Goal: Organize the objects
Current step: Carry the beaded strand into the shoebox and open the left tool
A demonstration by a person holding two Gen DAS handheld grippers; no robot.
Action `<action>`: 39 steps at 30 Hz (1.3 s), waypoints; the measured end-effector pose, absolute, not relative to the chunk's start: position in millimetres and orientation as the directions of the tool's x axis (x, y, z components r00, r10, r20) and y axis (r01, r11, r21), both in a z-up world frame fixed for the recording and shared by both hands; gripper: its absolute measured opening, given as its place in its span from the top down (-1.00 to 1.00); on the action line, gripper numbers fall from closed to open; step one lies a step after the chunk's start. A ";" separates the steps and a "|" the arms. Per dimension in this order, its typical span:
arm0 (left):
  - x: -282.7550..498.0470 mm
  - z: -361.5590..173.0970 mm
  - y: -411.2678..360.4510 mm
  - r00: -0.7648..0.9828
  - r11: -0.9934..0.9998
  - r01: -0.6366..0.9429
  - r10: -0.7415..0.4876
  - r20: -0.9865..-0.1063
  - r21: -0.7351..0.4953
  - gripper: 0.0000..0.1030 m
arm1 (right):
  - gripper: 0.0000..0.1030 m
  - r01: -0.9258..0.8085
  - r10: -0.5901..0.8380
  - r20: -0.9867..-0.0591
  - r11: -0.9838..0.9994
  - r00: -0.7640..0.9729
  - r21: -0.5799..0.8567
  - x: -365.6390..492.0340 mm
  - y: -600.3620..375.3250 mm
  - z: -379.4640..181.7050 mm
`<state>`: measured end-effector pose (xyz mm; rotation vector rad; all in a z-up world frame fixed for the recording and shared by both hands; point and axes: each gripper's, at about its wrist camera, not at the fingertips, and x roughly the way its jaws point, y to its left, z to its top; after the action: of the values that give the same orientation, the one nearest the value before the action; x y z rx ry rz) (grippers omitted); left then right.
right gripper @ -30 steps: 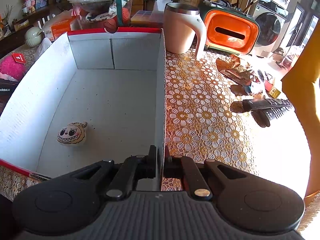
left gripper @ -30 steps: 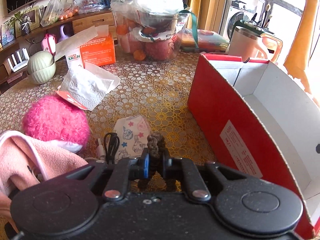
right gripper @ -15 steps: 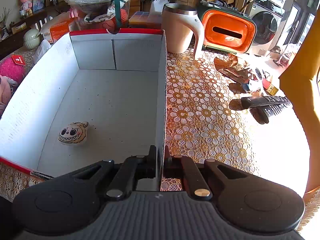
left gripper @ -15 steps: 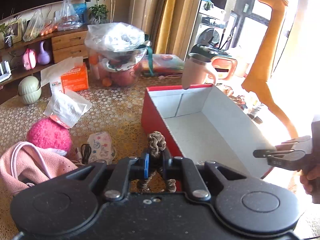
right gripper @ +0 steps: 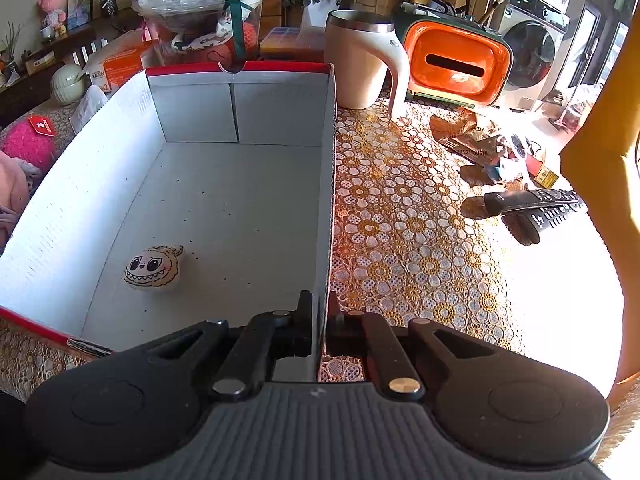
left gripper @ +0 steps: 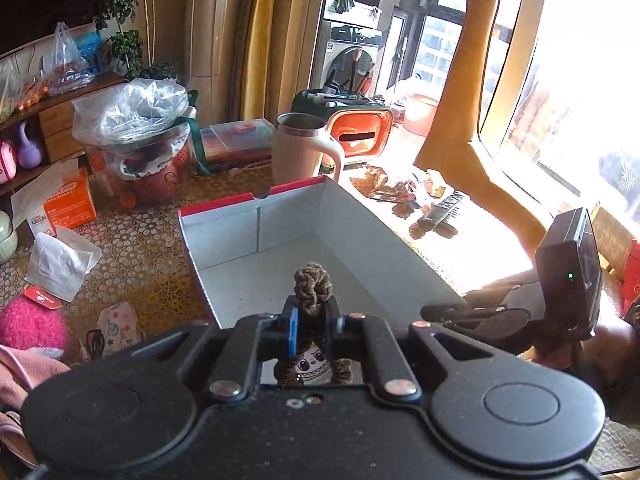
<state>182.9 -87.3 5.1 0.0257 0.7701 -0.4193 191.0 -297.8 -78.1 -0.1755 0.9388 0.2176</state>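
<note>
My left gripper is shut on a small doll with brown braided hair, held in the air over the near end of the red box. The doll's drawn face shows below the pads. My right gripper is shut on the box's right wall, near its front corner. Inside the box lies a small cream monster-face plush. In the left wrist view the right gripper and the hand holding it appear at the box's right side.
A beige mug, an orange-and-green case, wrappers and two remote controls lie right of the box. Left of it are a pink fluffy ball, tissues, an orange carton and a bagged fruit bowl.
My left gripper has risen and swung right with the doll, from beside the box's red left wall to above its open inside. The right gripper has stayed clamped on the wall.
</note>
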 end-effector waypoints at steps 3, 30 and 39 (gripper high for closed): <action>190.3 -3.9 -105.8 0.613 0.905 0.405 -0.374 -0.696 -0.130 0.81 | 0.89 -0.264 0.113 -0.813 0.963 0.571 -0.051 190.2 -298.2 -77.6; 242.6 -103.5 -171.4 0.379 0.878 0.472 -0.281 -0.882 -0.078 0.81 | 0.89 -0.276 0.131 -0.813 0.960 0.568 -0.038 186.8 -299.7 -76.5; 247.5 -109.6 -176.4 0.329 0.873 0.483 -0.251 -0.910 -0.066 0.71 | 0.89 -0.275 0.132 -0.813 0.961 0.567 -0.036 187.6 -299.7 -77.9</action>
<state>247.5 -176.4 -109.6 0.2332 1.1398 -0.4854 187.6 -299.7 -77.9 -0.1648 0.9388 0.2400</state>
